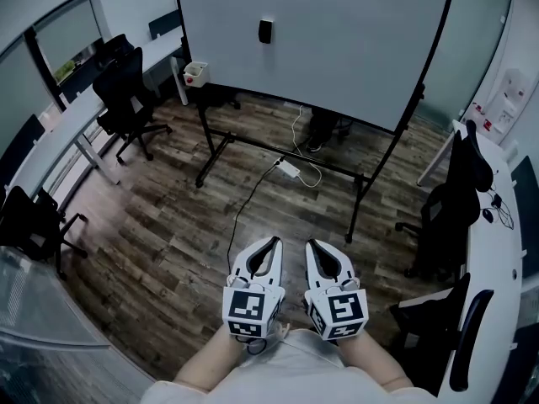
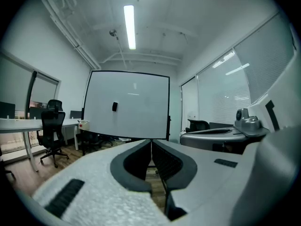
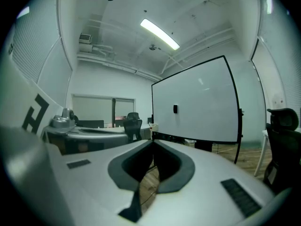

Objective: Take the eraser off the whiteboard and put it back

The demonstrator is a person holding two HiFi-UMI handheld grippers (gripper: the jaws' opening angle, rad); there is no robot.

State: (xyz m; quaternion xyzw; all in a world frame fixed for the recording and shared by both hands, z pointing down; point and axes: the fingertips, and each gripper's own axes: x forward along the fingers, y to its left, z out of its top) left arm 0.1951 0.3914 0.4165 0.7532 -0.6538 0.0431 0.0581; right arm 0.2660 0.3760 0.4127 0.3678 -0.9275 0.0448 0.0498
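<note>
A small black eraser (image 1: 265, 31) sticks to the upper middle of a large whiteboard (image 1: 337, 49) on a black wheeled stand, well ahead of me across the wooden floor. The same eraser (image 2: 114, 107) shows small in the left gripper view, and the eraser (image 3: 175, 108) in the right gripper view too. My left gripper (image 1: 272, 242) and right gripper (image 1: 312, 244) are held side by side close to my body, both pointing at the board. Each is shut with nothing between its jaws; the tips meet in both gripper views (image 2: 151, 141) (image 3: 153, 142).
Black office chairs (image 1: 126, 99) and a long white desk (image 1: 59, 133) line the left wall. Another white desk (image 1: 497, 251) with chairs (image 1: 446, 217) runs along the right. A power strip (image 1: 289, 168) and cables lie on the floor under the board. A small white bin (image 1: 195, 73) stands at the board's left.
</note>
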